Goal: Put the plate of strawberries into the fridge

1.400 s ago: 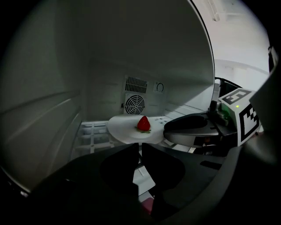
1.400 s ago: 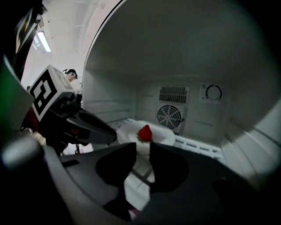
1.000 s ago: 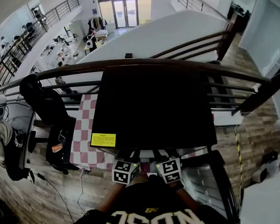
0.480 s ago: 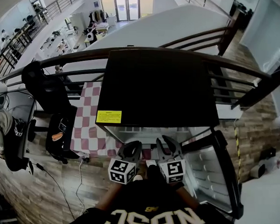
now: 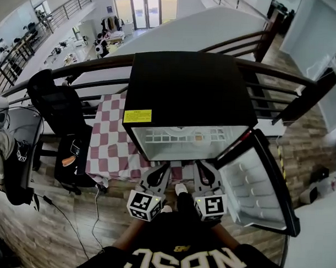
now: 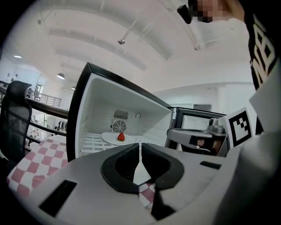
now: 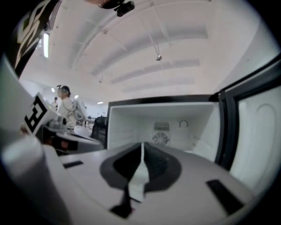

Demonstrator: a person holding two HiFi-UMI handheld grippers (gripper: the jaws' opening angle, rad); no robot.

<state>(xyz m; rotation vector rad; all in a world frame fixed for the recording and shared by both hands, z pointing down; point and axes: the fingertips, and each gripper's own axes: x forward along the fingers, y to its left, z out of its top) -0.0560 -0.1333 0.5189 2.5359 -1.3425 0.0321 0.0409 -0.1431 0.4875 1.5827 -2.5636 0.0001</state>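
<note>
White plate [image 6: 115,139] lying flat on the wire shelf [image 6: 93,142] inside the fridge [image 5: 191,87], set toward the back, just in front of the round fan grille [image 6: 118,126]. One red strawberry [image 6: 120,137] seen on it, near the middle. Small black fridge, white inside, standing on a red-and-white checked cloth [image 5: 108,148]. Door [image 5: 254,183] swung wide open to the right, white inner racks exposed.

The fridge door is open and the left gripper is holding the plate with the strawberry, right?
No. The fridge door is open, but the left gripper is shut on nothing. The plate with the strawberry sits on the shelf inside the fridge; the left gripper view shows it.
</note>
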